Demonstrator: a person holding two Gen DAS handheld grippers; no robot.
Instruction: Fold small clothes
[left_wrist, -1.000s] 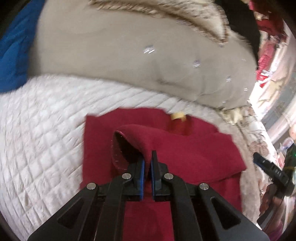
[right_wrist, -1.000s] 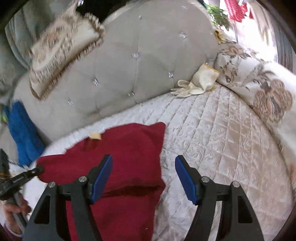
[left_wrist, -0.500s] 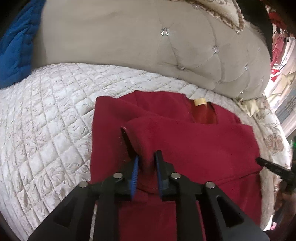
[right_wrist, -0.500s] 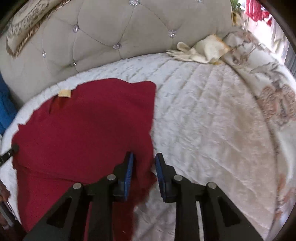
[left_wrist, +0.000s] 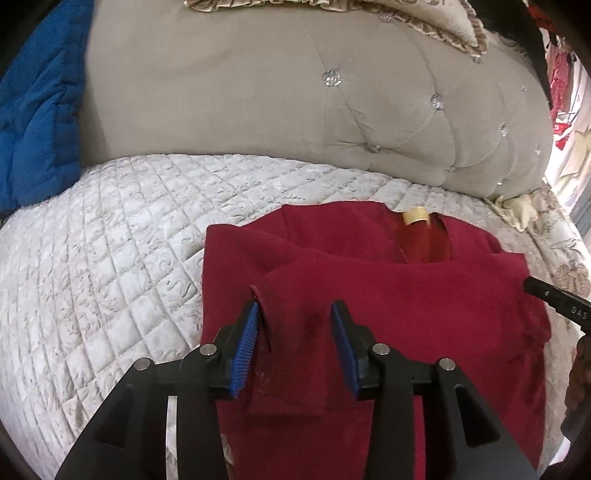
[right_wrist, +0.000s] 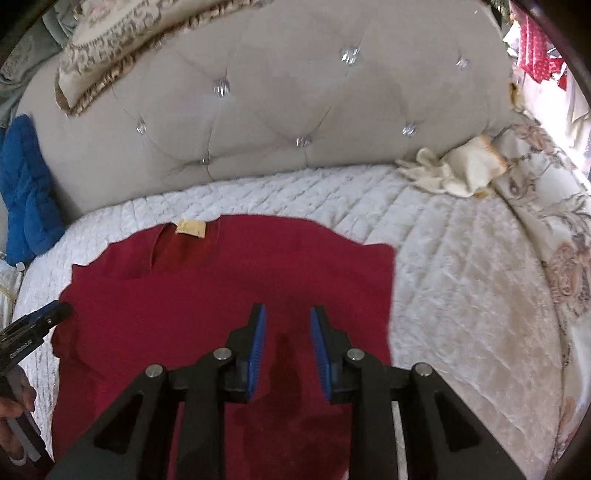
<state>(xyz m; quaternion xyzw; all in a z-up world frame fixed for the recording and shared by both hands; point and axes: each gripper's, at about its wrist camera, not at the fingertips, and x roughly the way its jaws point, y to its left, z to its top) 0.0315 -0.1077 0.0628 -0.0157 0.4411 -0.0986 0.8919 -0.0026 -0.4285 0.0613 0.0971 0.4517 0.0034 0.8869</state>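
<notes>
On the bed's white quilted cover (left_wrist: 110, 266), in front of the grey tufted headboard (left_wrist: 258, 110), a dark red top (left_wrist: 406, 302) lies spread flat with its neckline and small yellow label (left_wrist: 415, 215) turned toward the headboard. The left claw (left_wrist: 297, 343) hangs over the garment's left part; its blue pads have just been parting, and a folded-over sleeve flap sits loose between them, its raised edge brushing the pad (left_wrist: 245, 347) at nine o'clock while the other pad stands clear of the cloth. From the right wrist, the right claw (right_wrist: 286, 349) hovers over the middle of the red top (right_wrist: 221, 295), its jaws narrowed but apart, with a ridge of red fabric in the gap; I cannot tell whether the pads (right_wrist: 256, 347) press on it. The tip of the left claw shows at nine o'clock in that view. A blue quilted blanket (right_wrist: 26, 192) is bunched against the headboard at ten o'clock, a patterned pillow (right_wrist: 122, 44) leans on top of it, and a cream cloth (right_wrist: 458, 171) lies crumpled at two o'clock, well apart from the top.
</notes>
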